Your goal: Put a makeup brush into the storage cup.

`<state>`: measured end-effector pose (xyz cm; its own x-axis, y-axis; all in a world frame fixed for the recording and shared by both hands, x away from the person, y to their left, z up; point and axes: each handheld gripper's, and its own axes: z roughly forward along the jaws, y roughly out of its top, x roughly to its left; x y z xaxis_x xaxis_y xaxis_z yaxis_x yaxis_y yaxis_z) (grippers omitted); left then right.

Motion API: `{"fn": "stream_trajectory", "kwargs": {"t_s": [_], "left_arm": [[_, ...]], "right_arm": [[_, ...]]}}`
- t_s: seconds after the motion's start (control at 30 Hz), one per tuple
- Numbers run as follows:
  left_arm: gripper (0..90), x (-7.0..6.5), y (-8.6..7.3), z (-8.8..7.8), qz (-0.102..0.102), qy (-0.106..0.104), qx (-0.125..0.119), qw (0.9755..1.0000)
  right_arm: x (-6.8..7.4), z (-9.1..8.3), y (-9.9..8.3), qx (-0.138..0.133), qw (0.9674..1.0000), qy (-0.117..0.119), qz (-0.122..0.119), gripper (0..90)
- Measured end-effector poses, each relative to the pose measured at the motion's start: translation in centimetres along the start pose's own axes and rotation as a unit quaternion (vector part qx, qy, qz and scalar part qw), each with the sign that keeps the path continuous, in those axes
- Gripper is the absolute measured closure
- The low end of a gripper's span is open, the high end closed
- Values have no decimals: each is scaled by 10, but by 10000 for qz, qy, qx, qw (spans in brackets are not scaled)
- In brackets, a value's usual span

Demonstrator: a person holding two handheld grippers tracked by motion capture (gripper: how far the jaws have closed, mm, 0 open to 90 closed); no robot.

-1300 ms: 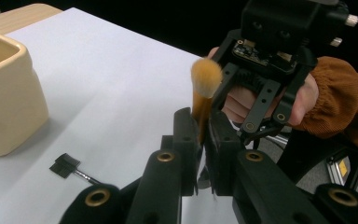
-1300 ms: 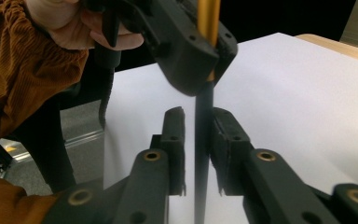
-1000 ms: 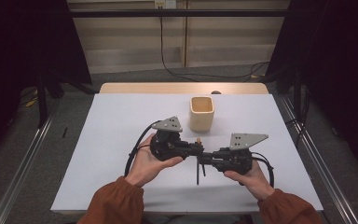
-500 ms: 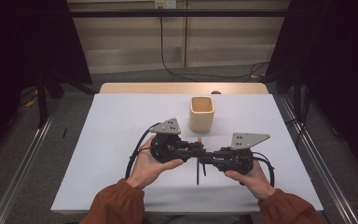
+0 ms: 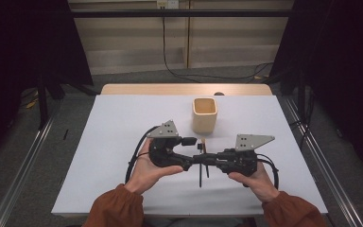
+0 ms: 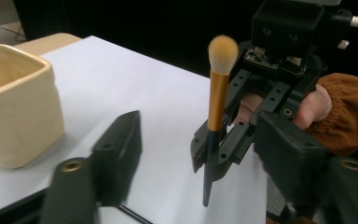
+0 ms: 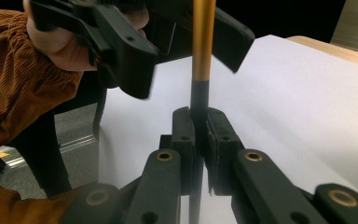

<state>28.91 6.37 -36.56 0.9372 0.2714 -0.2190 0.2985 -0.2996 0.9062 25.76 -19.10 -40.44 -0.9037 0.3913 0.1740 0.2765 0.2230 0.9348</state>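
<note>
A makeup brush [image 5: 201, 163] with a gold ferrule [image 6: 218, 88], tan bristles and a black handle stands upright over the white table cover [image 5: 123, 123]. My right gripper [image 7: 199, 130] is shut on its black handle, seen in the left gripper view as the gripper [image 6: 214, 151] facing me. My left gripper [image 5: 190, 153] points at it from the left. Its jaws have just been opening, and its fingers [image 6: 116, 144] now stand on either side of the brush without touching it. In the right gripper view those fingers [image 7: 126, 42] flank the gold ferrule [image 7: 203, 42].
A cream square cup [image 5: 204, 115] stands upright just beyond the grippers, also seen at the left in the left gripper view as the cup [image 6: 14, 107]. The wooden table edge [image 5: 170, 89] runs along the back. Metal rails flank the table on the floor.
My left gripper's jaws have spread apart from the brush. The brush stays upright in my right gripper, and both hands have kept their place.
</note>
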Motion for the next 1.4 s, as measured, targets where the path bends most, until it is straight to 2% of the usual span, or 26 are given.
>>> {"fn": "stream_trajectory", "kwargs": {"t_s": [0.1, 0.2, 0.27, 0.4, 0.5, 0.6, 0.67, 0.77, 0.87, 1.1, 1.13, 1.17, 1.27, 1.4], "left_arm": [[172, 0, -1, -1, -8, 170, -59, 9998], [131, 1, -3, -4, -15, 280, -93, 9996], [95, 1, -5, -6, 54, 403, -132, 9991], [45, 5, -7, -12, 5, 553, -306, 9980], [27, 7, -9, -16, -54, 608, -403, 9973], [34, 7, -12, -20, -37, 806, -437, 9958], [33, 9, -16, -26, 8, 761, -471, 9960], [28, 11, -21, -33, -46, 897, -506, 9947], [28, 14, -27, -41, -47, 922, -539, 9943], [30, 18, -41, -57, -135, 1359, -683, 9883], [31, 19, -43, -60, -228, 1363, -724, 9878], [30, 19, -45, -62, -217, 1374, -678, 9880], [31, 21, -51, -71, -204, 1510, -651, 9862], [31, 26, -62, -85, -261, 1680, -713, 9829]], "right_arm": [[0, 0, 0, -19, 10000, -10, -10, 836], [0, -1, 0, -34, 10000, -31, -16, 836], [1, -2, 0, -54, 10000, -43, -5, 836], [1, -4, 1, -117, 9999, -80, 0, 836], [0, -5, 1, -134, 9999, -98, 13, 836], [-1, -4, 1, -124, 9999, -118, 14, 836], [0, -4, 1, -121, 9998, -132, 6, 836], [0, -5, 1, -127, 9998, -147, 5, 836], [-1, -5, 1, -146, 9998, -159, 43, 836], [-3, -5, 2, -180, 9996, -214, 59, 836], [-3, -5, 2, -178, 9996, -222, 50, 836], [-3, -6, 2, -188, 9995, -237, 58, 836], [-4, -8, 2, -202, 9994, -268, 64, 836], [-7, -11, 2, -225, 9991, -353, 104, 836]]}}
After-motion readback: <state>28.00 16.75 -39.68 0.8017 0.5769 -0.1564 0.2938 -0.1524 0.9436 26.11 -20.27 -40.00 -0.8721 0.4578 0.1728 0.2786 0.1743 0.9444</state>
